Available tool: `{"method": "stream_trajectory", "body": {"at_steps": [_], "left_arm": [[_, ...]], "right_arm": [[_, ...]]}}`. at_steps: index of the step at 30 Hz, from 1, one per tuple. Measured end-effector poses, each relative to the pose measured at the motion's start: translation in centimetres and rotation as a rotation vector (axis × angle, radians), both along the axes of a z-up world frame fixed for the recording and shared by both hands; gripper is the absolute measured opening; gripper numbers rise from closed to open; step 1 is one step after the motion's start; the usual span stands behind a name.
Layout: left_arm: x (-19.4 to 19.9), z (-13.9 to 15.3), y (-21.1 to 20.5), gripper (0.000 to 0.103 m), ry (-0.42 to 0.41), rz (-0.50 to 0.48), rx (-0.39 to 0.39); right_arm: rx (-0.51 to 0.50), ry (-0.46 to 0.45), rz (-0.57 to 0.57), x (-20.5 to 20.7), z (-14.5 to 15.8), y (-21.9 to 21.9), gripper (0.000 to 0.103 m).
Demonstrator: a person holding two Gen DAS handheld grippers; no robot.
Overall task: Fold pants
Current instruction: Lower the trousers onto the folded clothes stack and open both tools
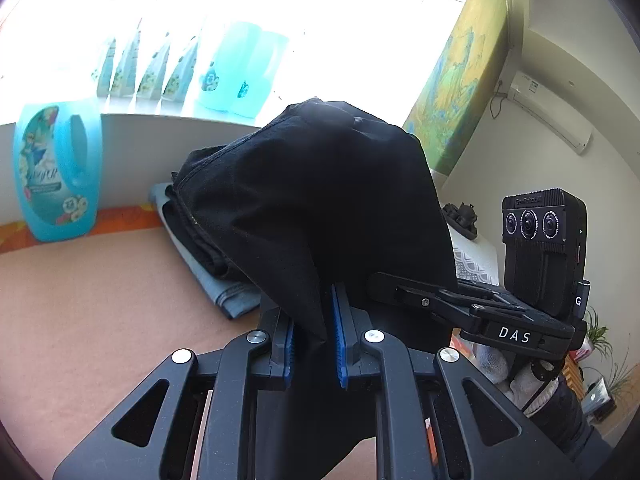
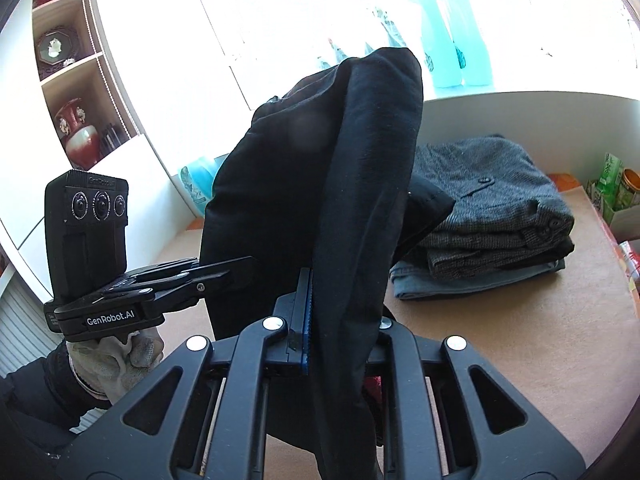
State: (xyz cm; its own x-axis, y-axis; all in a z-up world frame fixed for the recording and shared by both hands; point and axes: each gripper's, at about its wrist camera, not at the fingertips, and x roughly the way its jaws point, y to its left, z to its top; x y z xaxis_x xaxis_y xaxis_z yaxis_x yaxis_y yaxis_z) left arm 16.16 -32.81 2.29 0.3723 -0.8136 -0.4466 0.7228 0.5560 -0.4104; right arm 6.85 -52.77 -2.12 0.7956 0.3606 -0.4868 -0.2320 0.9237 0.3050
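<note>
Left wrist view: the left gripper (image 1: 313, 338) holds a fold of the black pants (image 1: 320, 200) aloft, cloth hanging between its blue pads (image 1: 339, 344); a sliver of gap shows beside the fabric, so the pinch looks light. The right gripper (image 1: 404, 286) reaches in from the right, its tips buried in the same garment. Behind, a stack of folded clothes (image 1: 208, 264) rests on the tan tabletop (image 1: 100, 300), with a blue detergent bottle (image 1: 56, 172) against the low wall and more bottles on the bright windowsill. A painting and an air conditioner hang on the far wall.

Right wrist view: the right gripper (image 2: 340, 312) is pressed onto a thick bunch of the pants (image 2: 360, 180), which drape over and hide one finger. The left gripper (image 2: 224, 270) bites the cloth from the left. A taller stack of folded clothes (image 2: 492, 216) sits near, shelves with a red vase beyond.

The risk, judging from here: bunched fabric could slip from the lighter left hold, or the dangling legs could drag across the finished stacks and topple them.
</note>
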Motion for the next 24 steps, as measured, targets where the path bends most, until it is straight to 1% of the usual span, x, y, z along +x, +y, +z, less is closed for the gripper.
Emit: {"method": "stream_trajectory", "body": {"at_steps": [6,9,12,17,20,24], "left_arm": [[1.7,4.2,-3.1,0.014,-0.077,-0.034,-0.039],[3.1,5.4,-4.5,0.014,-0.11,-0.034,-0.058],[5.1,5.9,-6.1,0.014,-0.124,-0.028,-0.065],[8.8,5.4,-8.1,0.014,-0.106,-0.009,-0.077],[10.5,4.0,-8.9,0.014,-0.081,0.009,-0.061],[13.3,1.7,-10.1,0.014,-0.041,0.034,-0.03]], "right_arm": [[-0.042,-0.076,-0.038,1.2,4.8,-2.6,0.013],[-0.086,-0.092,-0.051,3.1,6.7,-3.5,0.013],[-0.114,-0.091,-0.056,5.5,7.7,-4.8,0.013],[-0.148,-0.063,-0.048,10.5,7.5,-7.0,0.013],[-0.158,-0.03,-0.037,13.7,6.2,-8.0,0.013],[-0.161,0.012,-0.016,17.5,3.4,-9.3,0.013]]}}
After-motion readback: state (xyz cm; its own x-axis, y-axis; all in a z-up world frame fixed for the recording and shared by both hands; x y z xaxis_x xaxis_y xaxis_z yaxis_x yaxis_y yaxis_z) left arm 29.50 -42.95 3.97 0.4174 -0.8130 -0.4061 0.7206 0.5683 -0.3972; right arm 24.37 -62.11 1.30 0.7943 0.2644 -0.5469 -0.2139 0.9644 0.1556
